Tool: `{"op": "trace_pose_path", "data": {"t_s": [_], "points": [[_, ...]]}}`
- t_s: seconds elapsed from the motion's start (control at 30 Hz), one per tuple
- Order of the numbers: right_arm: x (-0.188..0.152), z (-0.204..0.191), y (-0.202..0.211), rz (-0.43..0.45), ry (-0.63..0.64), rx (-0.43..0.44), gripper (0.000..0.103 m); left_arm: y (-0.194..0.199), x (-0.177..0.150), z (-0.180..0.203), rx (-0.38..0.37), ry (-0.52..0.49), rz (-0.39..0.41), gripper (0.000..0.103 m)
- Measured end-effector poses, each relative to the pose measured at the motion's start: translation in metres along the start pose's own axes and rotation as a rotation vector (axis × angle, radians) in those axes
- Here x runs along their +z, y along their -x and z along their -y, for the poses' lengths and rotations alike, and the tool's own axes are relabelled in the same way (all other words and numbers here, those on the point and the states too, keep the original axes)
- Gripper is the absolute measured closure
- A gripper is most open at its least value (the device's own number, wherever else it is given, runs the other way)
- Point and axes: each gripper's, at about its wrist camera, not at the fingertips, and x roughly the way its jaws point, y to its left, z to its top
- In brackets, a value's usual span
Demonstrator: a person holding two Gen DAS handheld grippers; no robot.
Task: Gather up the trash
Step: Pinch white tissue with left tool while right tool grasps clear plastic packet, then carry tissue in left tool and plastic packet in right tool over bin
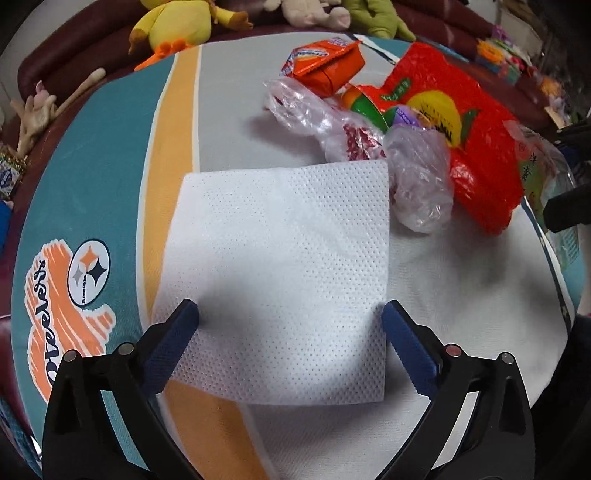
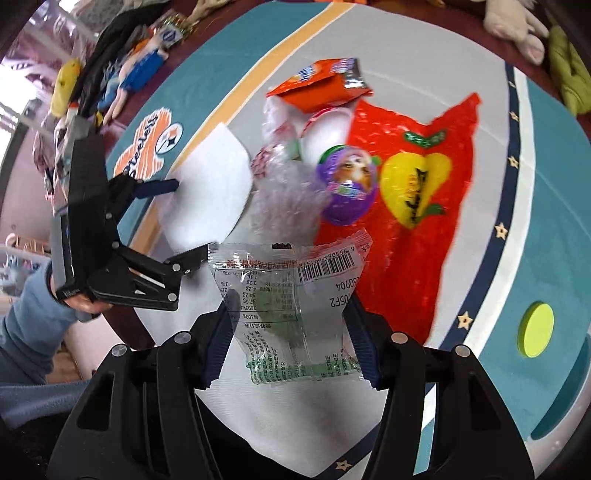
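A white dimpled napkin [image 1: 280, 266] lies flat on the mat, and my left gripper [image 1: 291, 310] stands open over it, one blue finger at each side edge near its front. The right wrist view shows the same: left gripper [image 2: 188, 221] wide over the napkin [image 2: 210, 184]. My right gripper [image 2: 288, 317] is shut on a clear printed wrapper with a barcode [image 2: 291, 295], pinched at its waist and lifted. Behind lie a red plastic bag [image 2: 406, 177], an orange snack packet [image 2: 321, 88], crumpled clear bags [image 1: 421, 177] and a purple lidded cup [image 2: 349, 184].
The trash sits on a round teal, orange and grey mat [image 1: 92, 147] with a logo. Plush toys [image 1: 173, 26] crowd the far edge on a dark red seat. A yellow-green disc [image 2: 535, 328] lies at the mat's right. A blue sleeve [image 2: 29, 332] is at the left.
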Motion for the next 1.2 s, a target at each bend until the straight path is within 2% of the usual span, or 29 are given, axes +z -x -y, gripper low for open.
{"op": "trace_pose_path", "data": {"t_s": [0.03, 0.07, 0.13, 0.17, 0.23, 0.3, 0.37, 0.53, 0.73, 0.93, 1.2], "points": [[0.0, 0.002, 0.001, 0.004, -0.007, 0.003, 0.048, 0.002, -0.001, -0.004, 0.007, 0.009, 0.013, 0.02], [-0.001, 0.005, 0.003, 0.007, -0.012, 0.005, 0.048, 0.005, -0.001, -0.009, 0.014, 0.022, 0.025, 0.026], [0.002, 0.005, 0.001, 0.014, -0.022, 0.014, 0.048, 0.009, 0.0, -0.023, 0.026, 0.06, 0.033, 0.054], [0.002, 0.006, 0.001, 0.017, -0.029, 0.021, 0.048, 0.01, 0.0, -0.029, 0.031, 0.074, 0.033, 0.061], [0.0, 0.01, 0.001, 0.019, -0.035, 0.028, 0.048, 0.012, 0.001, -0.038, 0.047, 0.108, 0.028, 0.089], [-0.001, 0.012, 0.003, 0.024, -0.044, 0.033, 0.048, 0.016, 0.005, -0.046, 0.043, 0.164, 0.028, 0.1], [-0.001, 0.013, 0.005, 0.033, -0.051, 0.031, 0.048, 0.028, 0.008, -0.046, 0.04, 0.195, 0.059, 0.1], [-0.009, 0.035, 0.029, 0.082, -0.081, 0.015, 0.048, 0.064, 0.018, -0.02, 0.003, 0.179, 0.126, 0.1], [-0.025, 0.075, 0.056, 0.143, -0.172, 0.006, 0.048, 0.086, 0.047, 0.047, -0.095, 0.072, 0.175, 0.1], [-0.067, 0.14, 0.091, 0.225, -0.316, -0.022, 0.048, 0.08, 0.081, 0.127, -0.22, -0.034, 0.183, 0.1], [-0.156, 0.25, 0.143, 0.337, -0.543, -0.083, 0.048, 0.053, 0.127, 0.254, -0.332, -0.166, 0.152, 0.1]]}}
